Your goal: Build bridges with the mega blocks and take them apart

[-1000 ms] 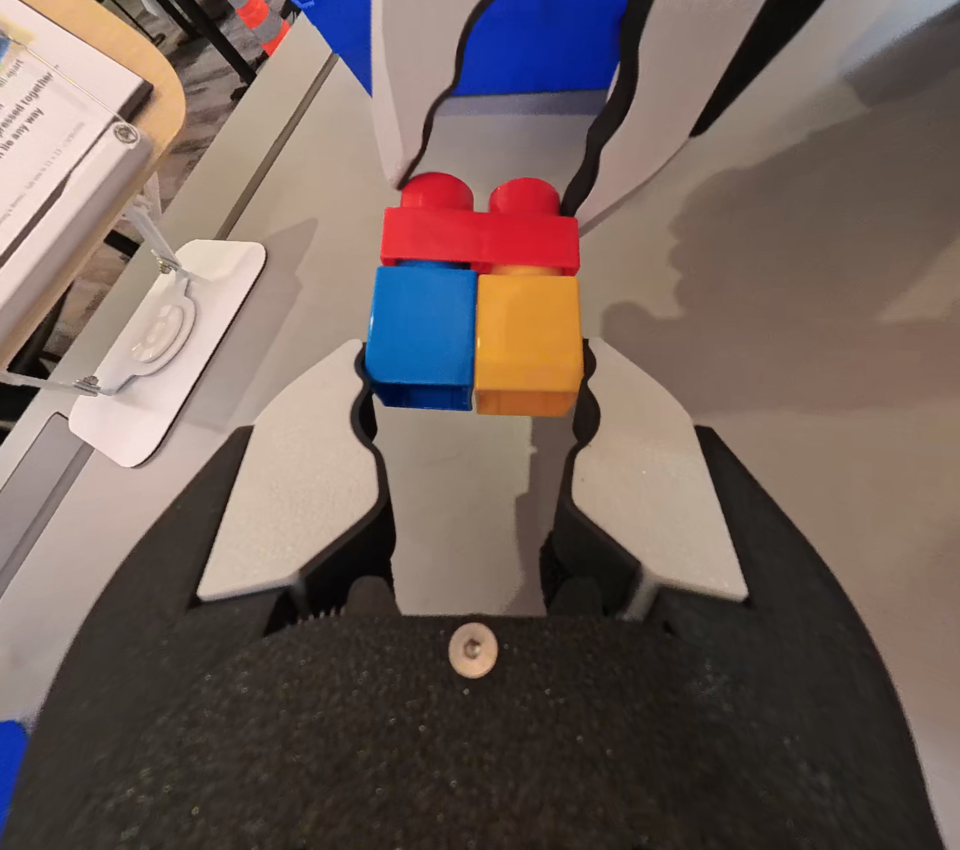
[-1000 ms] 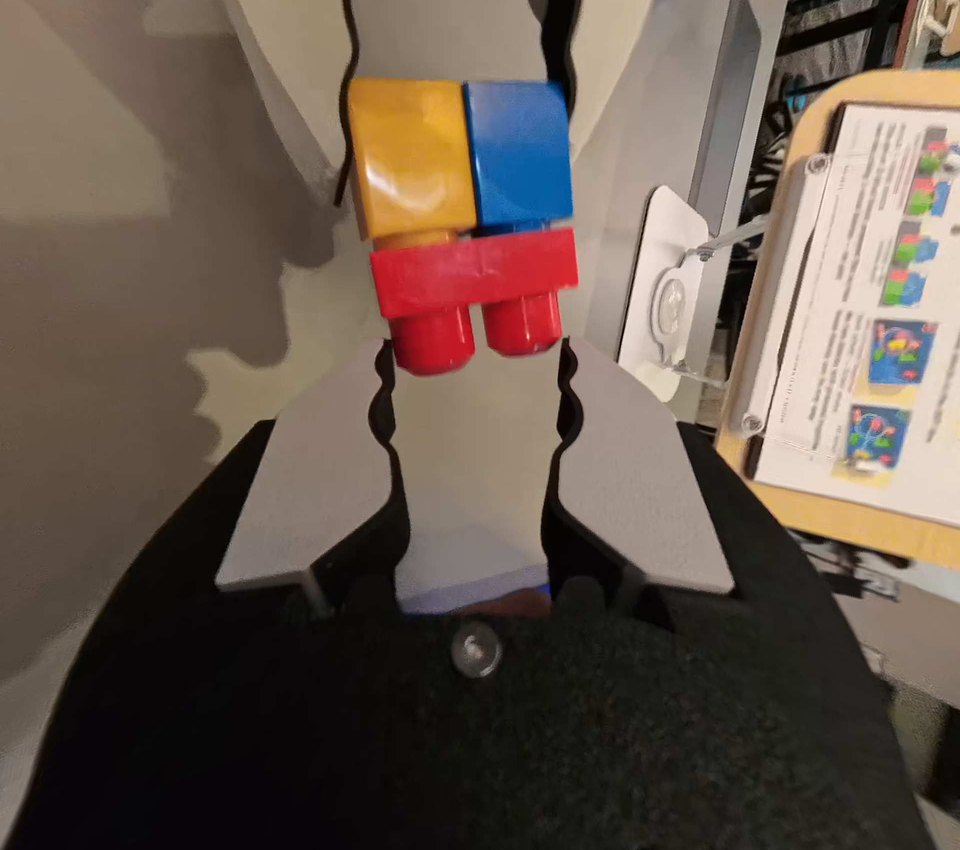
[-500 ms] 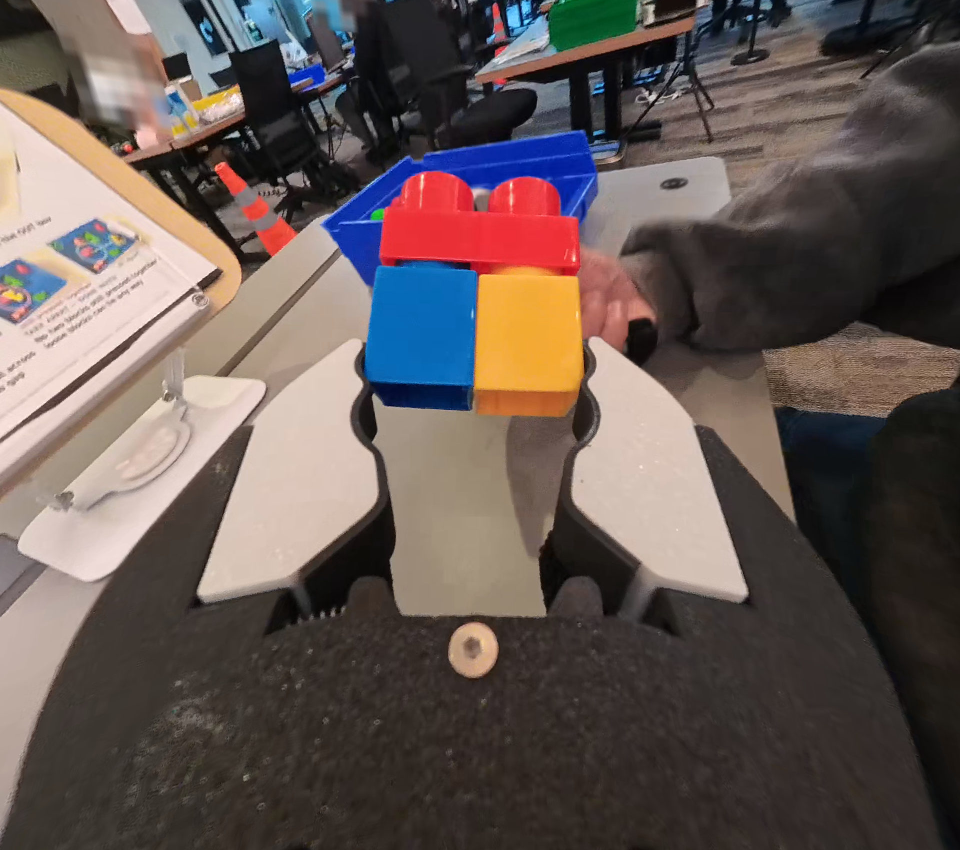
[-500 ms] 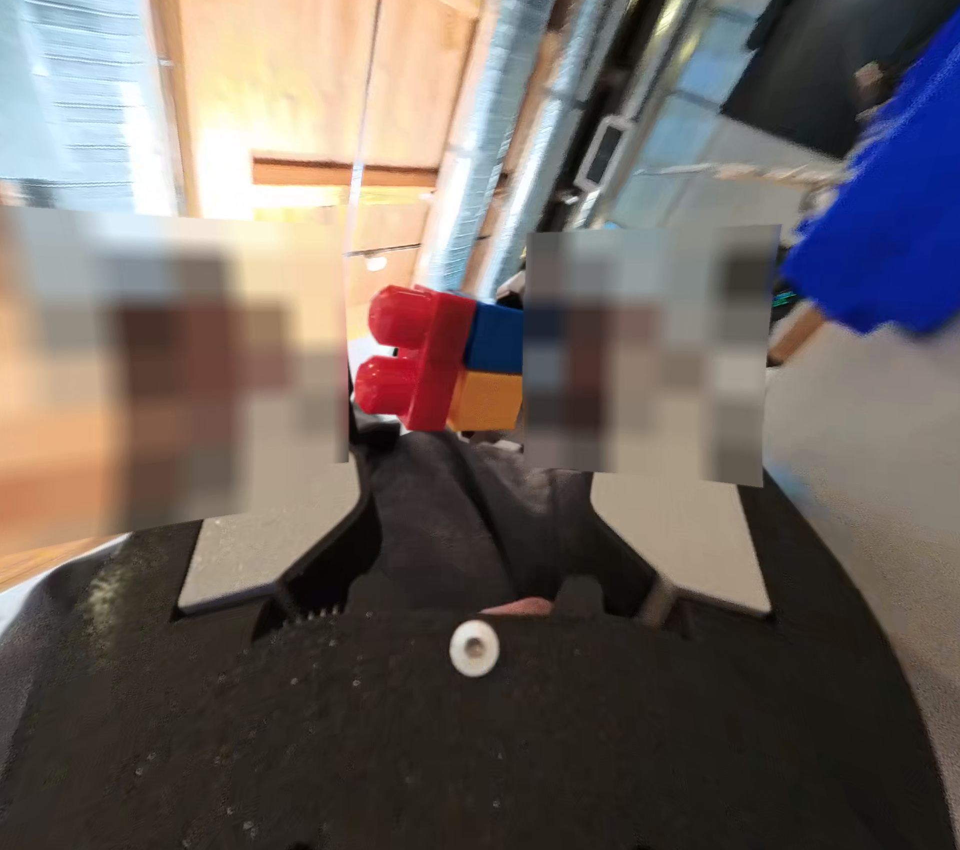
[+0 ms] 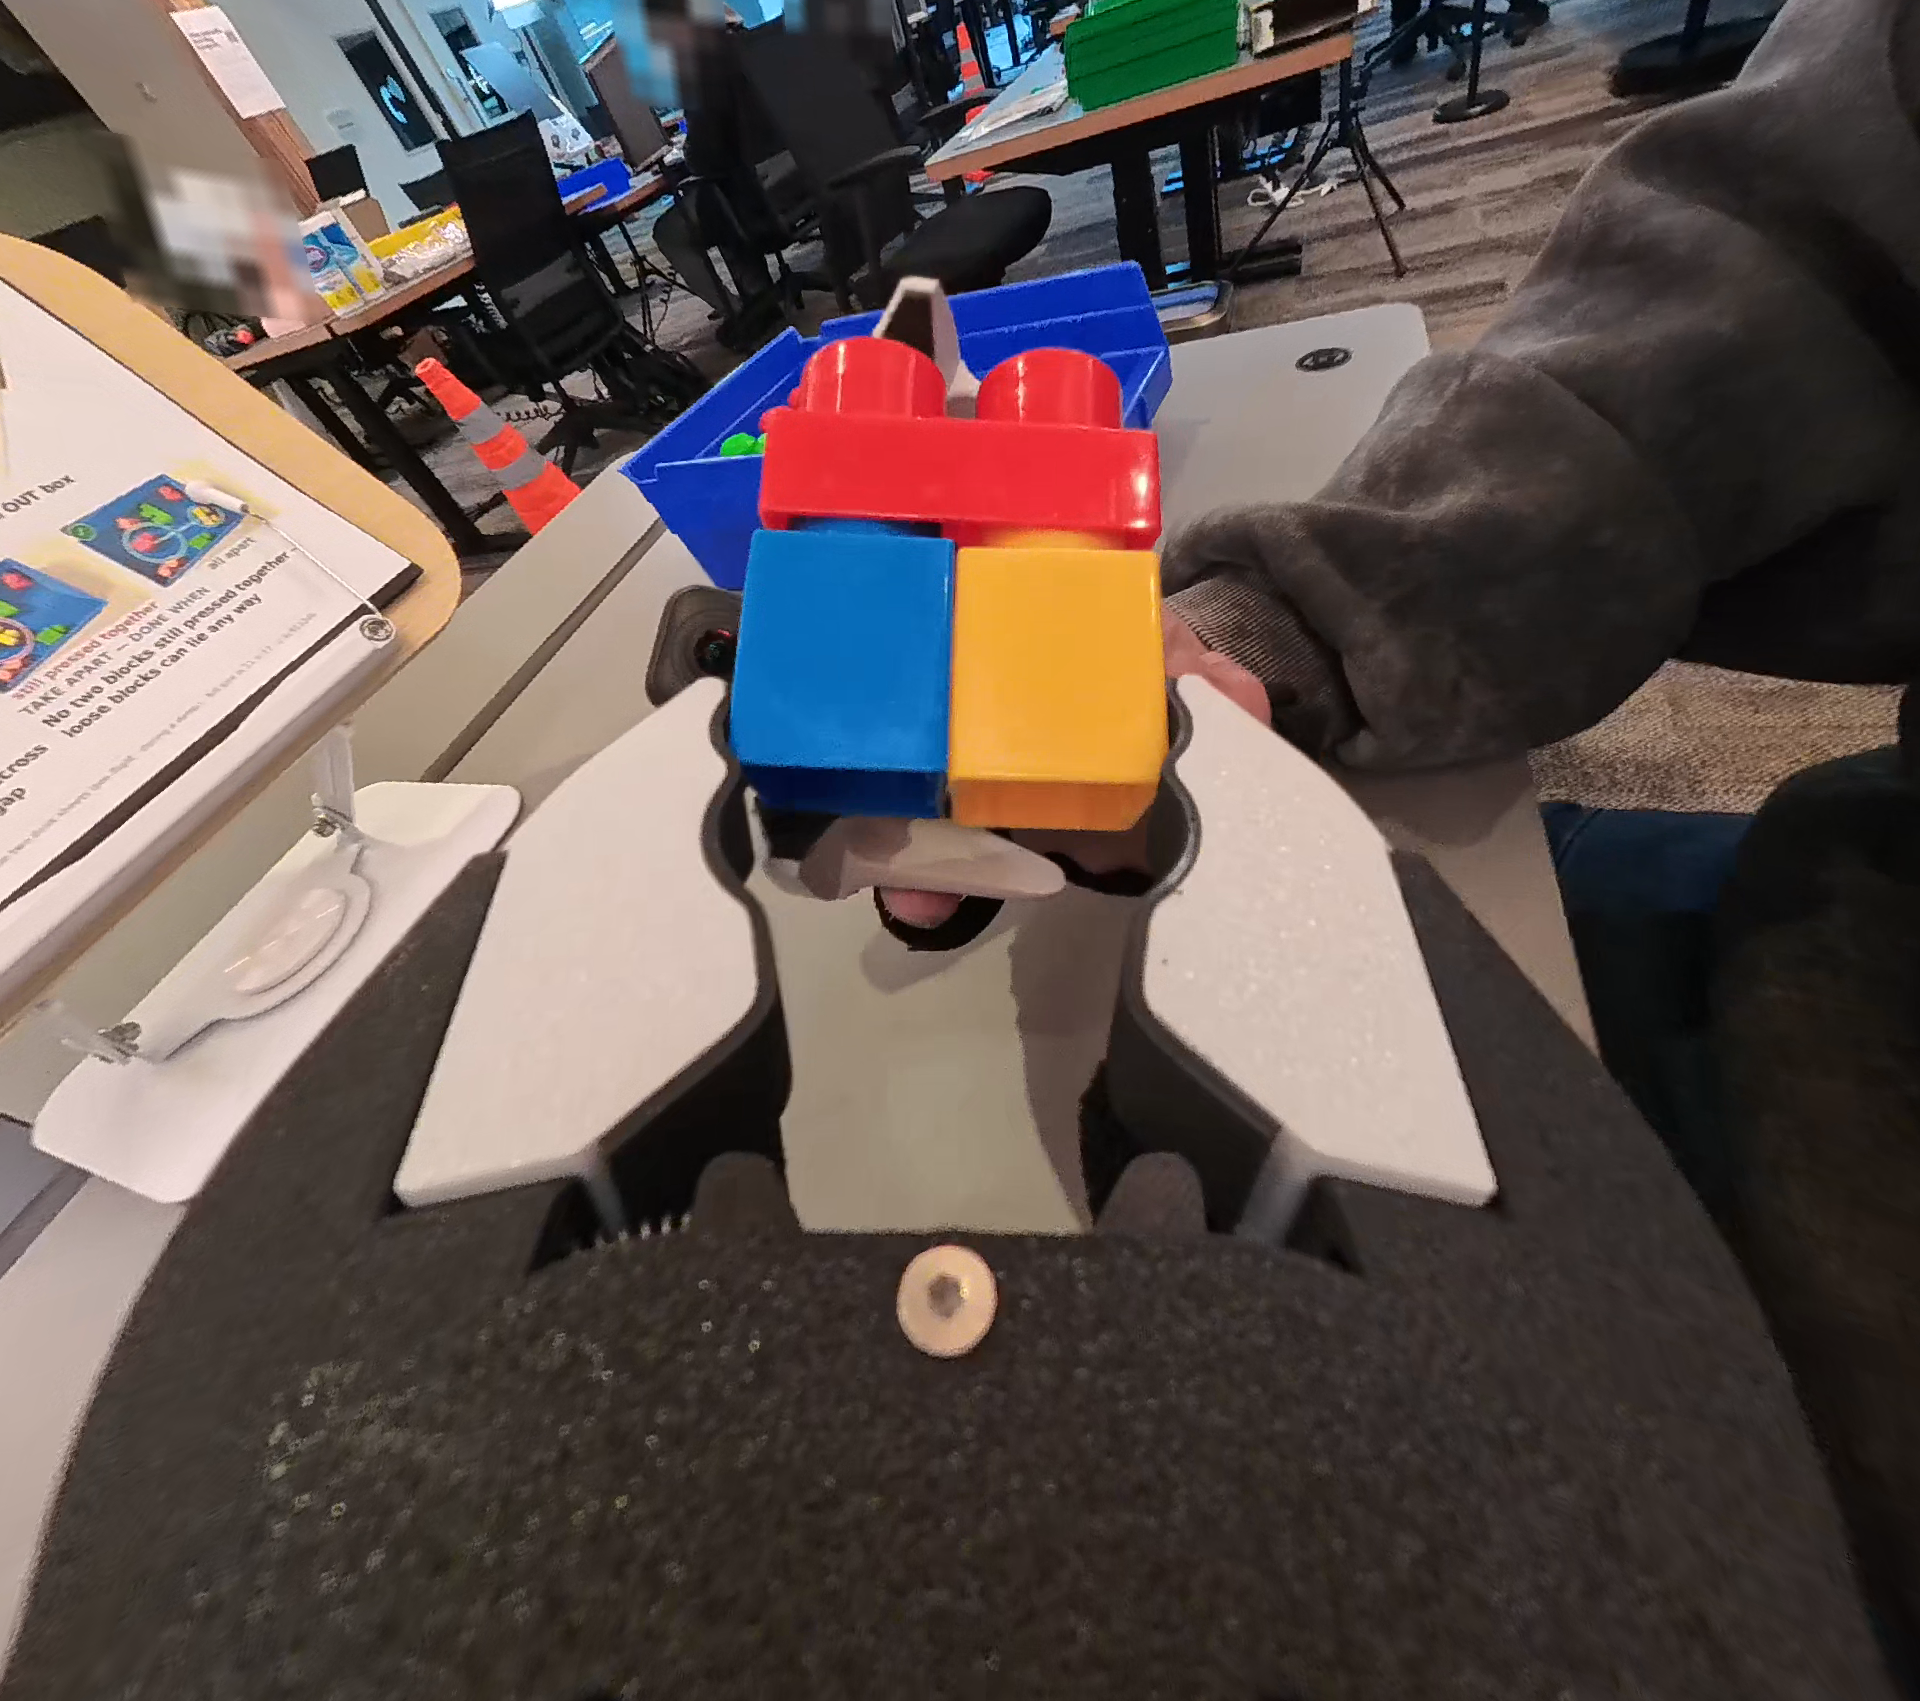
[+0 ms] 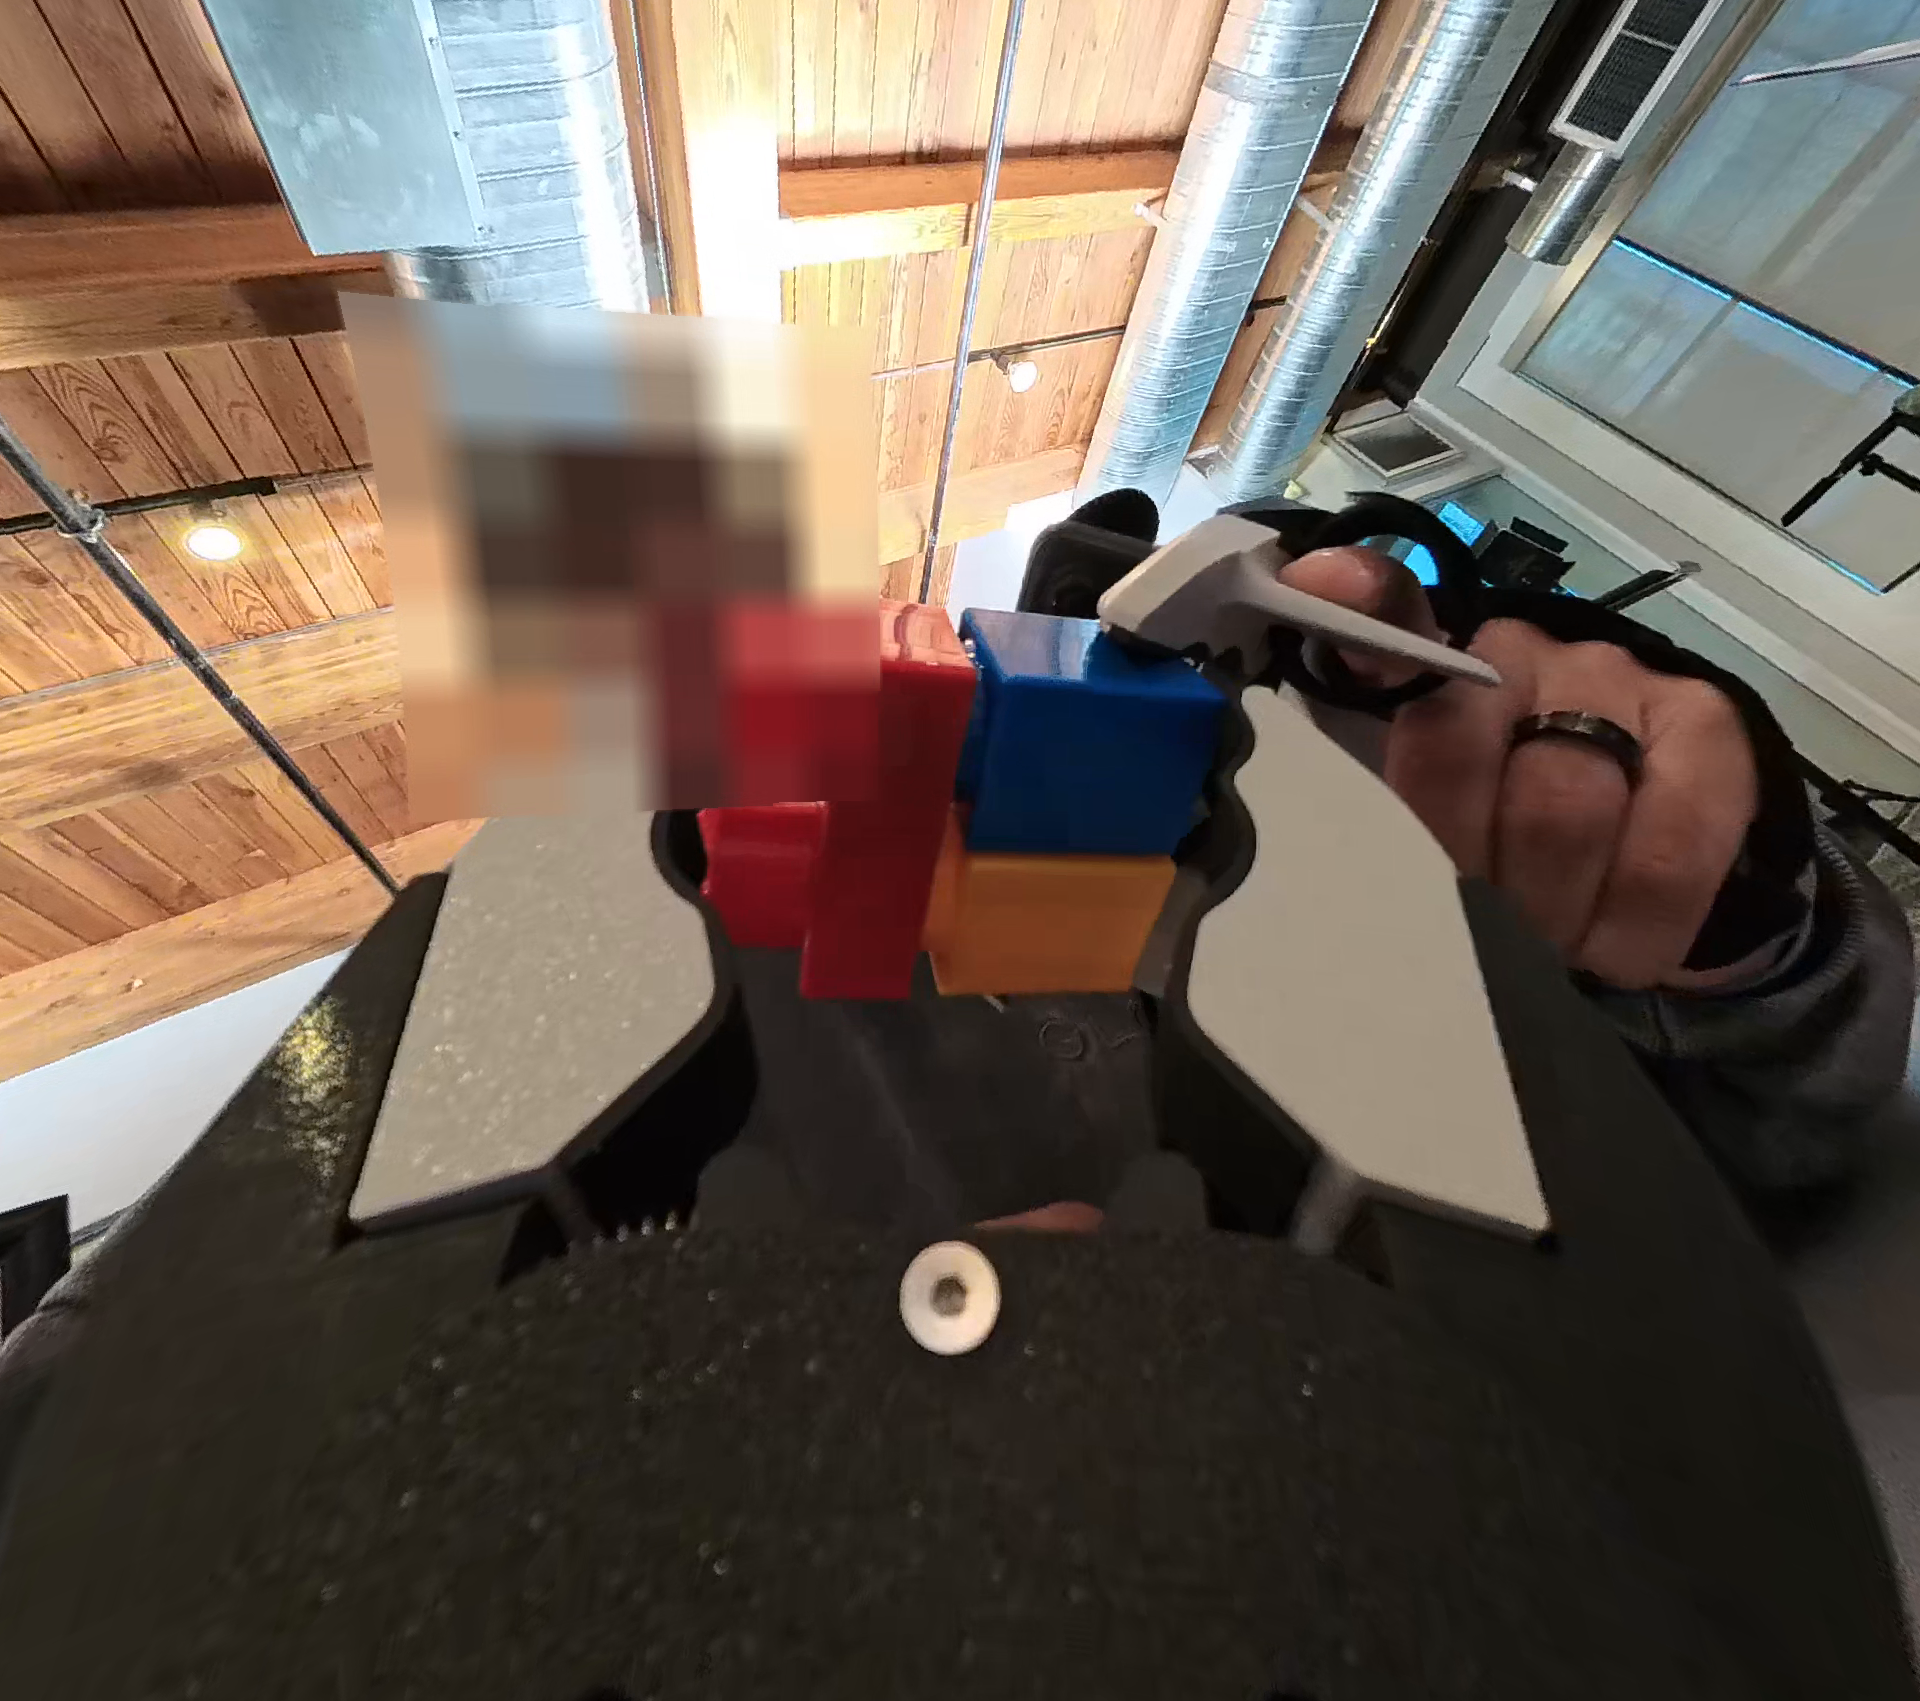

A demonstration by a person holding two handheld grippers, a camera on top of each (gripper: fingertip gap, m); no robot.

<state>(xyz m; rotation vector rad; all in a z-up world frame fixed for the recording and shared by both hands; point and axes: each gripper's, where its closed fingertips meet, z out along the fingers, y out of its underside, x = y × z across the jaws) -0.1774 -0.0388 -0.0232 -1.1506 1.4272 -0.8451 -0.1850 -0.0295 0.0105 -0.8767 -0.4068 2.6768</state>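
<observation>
A small bridge, held up off the table, is a red two-stud block (image 5: 956, 472) pressed onto a blue block (image 5: 842, 664) and a yellow block (image 5: 1055, 675). My left gripper (image 5: 945, 716) is shut on it, one finger on the blue side and one on the yellow side. My right gripper (image 6: 956, 851) faces it, turned a quarter turn. Its jaws stand wide apart around the bridge, from the red (image 6: 894, 820) studs to the bases of the blue (image 6: 1081, 737) and yellow (image 6: 1039, 919) blocks. Its fingers (image 5: 914, 867) show above and below the bridge in the left wrist view.
A blue bin (image 5: 707, 498) with a green piece stands on the grey table (image 5: 582, 612) behind the bridge. An instruction board (image 5: 156, 612) on a white stand (image 5: 260, 955) is at the left. A grey sleeve (image 5: 1558, 456) reaches in from the right. The right wrist view looks up at the ceiling. My two grippers' fingertips are within a few centimetres of each other.
The left gripper has lifted and levelled the bridge from low over the table. The right gripper has opened wider, rolled a quarter turn and moved in around the bridge.
</observation>
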